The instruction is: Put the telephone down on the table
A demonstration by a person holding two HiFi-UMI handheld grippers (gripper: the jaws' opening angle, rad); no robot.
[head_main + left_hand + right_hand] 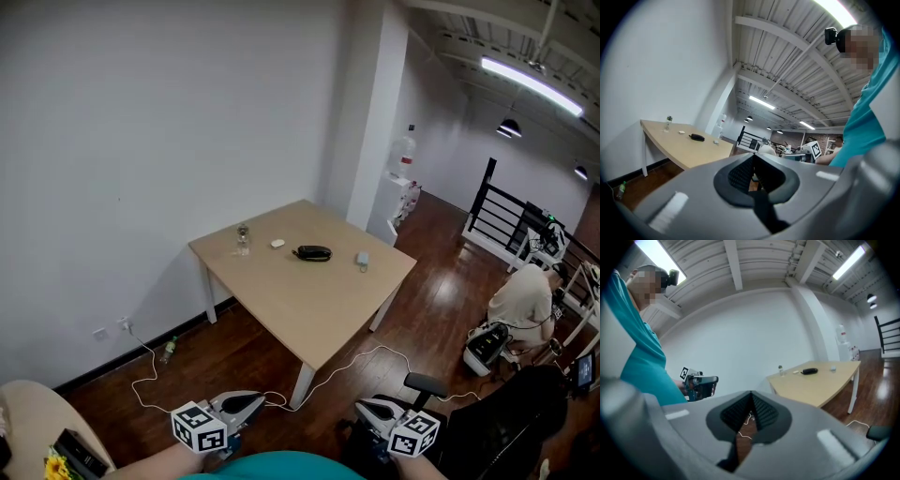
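Observation:
A black telephone (312,253) lies flat near the far side of the light wooden table (309,309); it is small in the left gripper view (697,137) and in the right gripper view (809,371). Both grippers are held low and close to my body, well short of the table. My left gripper (255,401) has its jaws closed tip to tip with nothing between them (752,157). My right gripper (364,405) is likewise shut and empty (751,393).
On the table a small glass bottle (243,239), a white disc (277,244) and a small grey object (362,260) flank the telephone. A white cable (356,361) runs across the wood floor under the table. A black chair (427,382) stands near my right gripper.

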